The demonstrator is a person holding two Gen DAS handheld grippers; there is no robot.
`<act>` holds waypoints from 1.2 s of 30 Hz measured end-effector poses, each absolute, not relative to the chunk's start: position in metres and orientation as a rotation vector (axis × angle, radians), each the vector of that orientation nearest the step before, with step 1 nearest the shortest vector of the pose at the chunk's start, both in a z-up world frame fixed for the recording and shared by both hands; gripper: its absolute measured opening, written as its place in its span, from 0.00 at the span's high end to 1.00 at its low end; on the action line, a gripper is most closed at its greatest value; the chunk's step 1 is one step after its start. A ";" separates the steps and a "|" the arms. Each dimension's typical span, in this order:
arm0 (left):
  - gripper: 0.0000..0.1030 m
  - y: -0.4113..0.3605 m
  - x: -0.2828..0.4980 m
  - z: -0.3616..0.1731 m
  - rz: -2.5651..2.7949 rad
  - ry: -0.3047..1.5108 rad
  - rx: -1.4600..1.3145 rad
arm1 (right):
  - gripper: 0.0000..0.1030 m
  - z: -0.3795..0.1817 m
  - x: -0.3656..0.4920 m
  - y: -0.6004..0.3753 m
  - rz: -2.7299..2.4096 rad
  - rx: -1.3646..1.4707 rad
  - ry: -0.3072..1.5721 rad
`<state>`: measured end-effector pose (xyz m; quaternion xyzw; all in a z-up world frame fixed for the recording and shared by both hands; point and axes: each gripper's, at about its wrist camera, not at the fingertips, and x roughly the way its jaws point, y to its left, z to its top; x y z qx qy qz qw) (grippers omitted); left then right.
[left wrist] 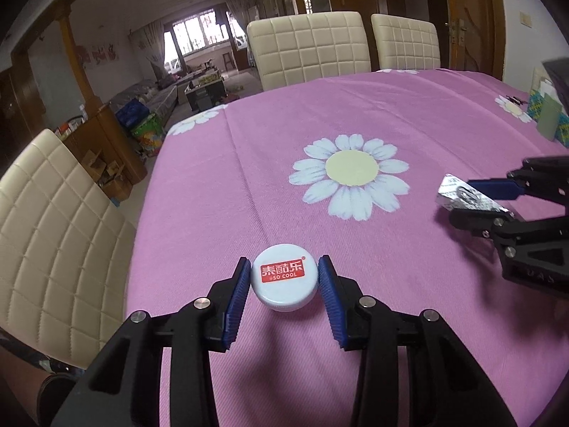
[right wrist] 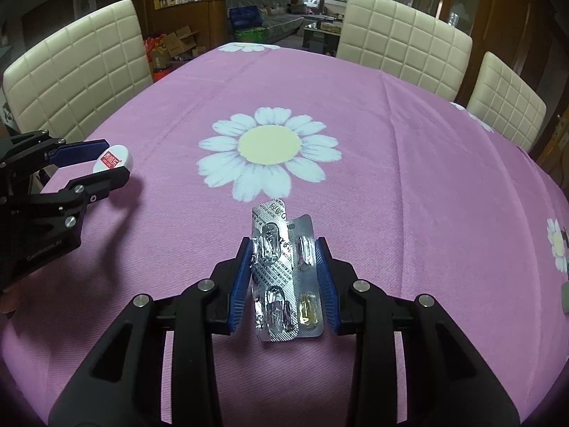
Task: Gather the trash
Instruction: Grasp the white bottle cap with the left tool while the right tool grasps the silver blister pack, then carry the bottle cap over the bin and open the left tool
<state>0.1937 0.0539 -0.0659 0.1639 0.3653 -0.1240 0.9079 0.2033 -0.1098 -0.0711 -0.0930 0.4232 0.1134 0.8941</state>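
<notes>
A white bottle cap (left wrist: 283, 281) with a red label sits between the blue pads of my left gripper (left wrist: 284, 262), which is shut on its sides and holds it just above the pink tablecloth (left wrist: 284, 135). A crumpled silver blister pack (right wrist: 275, 277) stands lengthwise between the pads of my right gripper (right wrist: 282, 242), which is shut on its edges. The left wrist view has the right gripper (left wrist: 463, 200) at the far right with the blister pack (left wrist: 451, 195) in it. In the right wrist view the left gripper (right wrist: 116, 158) is at the far left, holding the cap (right wrist: 113, 163).
A large daisy print (right wrist: 268, 151) lies on the cloth beyond both grippers. Cream padded chairs (left wrist: 309, 49) (left wrist: 53, 235) stand along the far and left sides of the table. Green and teal cards or boxes (left wrist: 549, 119) stand at the table's right edge.
</notes>
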 end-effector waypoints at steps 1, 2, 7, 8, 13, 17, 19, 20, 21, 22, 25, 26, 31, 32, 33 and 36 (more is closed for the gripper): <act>0.62 0.055 0.188 -0.065 -0.254 0.746 0.351 | 0.64 -0.070 0.201 -0.107 0.243 -0.202 0.875; 0.62 0.057 0.181 -0.064 -0.252 0.738 0.366 | 0.64 -0.069 0.198 -0.103 0.251 -0.212 0.871; 0.62 0.074 0.158 -0.064 -0.243 0.731 0.379 | 0.64 -0.065 0.187 -0.083 0.293 -0.261 0.854; 0.62 0.079 0.153 -0.065 -0.234 0.730 0.380 | 0.64 -0.065 0.185 -0.078 0.302 -0.269 0.852; 0.62 0.100 0.141 -0.066 -0.199 0.731 0.369 | 0.64 -0.064 0.177 -0.058 0.338 -0.302 0.846; 0.62 0.115 0.135 -0.066 -0.164 0.732 0.362 | 0.64 -0.063 0.172 -0.040 0.370 -0.328 0.842; 0.62 0.121 0.131 -0.067 -0.150 0.733 0.352 | 0.64 -0.062 0.168 -0.030 0.387 -0.340 0.838; 0.62 0.126 0.129 -0.067 -0.137 0.734 0.341 | 0.64 -0.062 0.167 -0.025 0.398 -0.345 0.836; 0.62 0.131 0.127 -0.067 -0.123 0.735 0.332 | 0.64 -0.061 0.164 -0.018 0.412 -0.353 0.834; 0.62 0.135 0.125 -0.067 -0.110 0.734 0.327 | 0.64 -0.061 0.161 -0.012 0.424 -0.362 0.830; 0.62 0.150 0.119 -0.066 -0.062 0.735 0.304 | 0.64 -0.060 0.154 0.009 0.462 -0.391 0.821; 0.62 0.153 0.117 -0.066 -0.048 0.734 0.301 | 0.64 -0.059 0.151 0.015 0.473 -0.399 0.817; 0.62 0.177 0.102 -0.064 0.036 0.727 0.281 | 0.64 -0.054 0.140 0.046 0.532 -0.435 0.792; 0.62 0.183 0.099 -0.063 0.059 0.728 0.271 | 0.64 -0.053 0.138 0.054 0.545 -0.443 0.786; 0.62 0.188 0.096 -0.062 0.079 0.728 0.264 | 0.64 -0.051 0.136 0.061 0.559 -0.451 0.780; 0.62 0.211 0.085 -0.059 0.164 0.723 0.241 | 0.64 -0.048 0.129 0.081 0.598 -0.473 0.763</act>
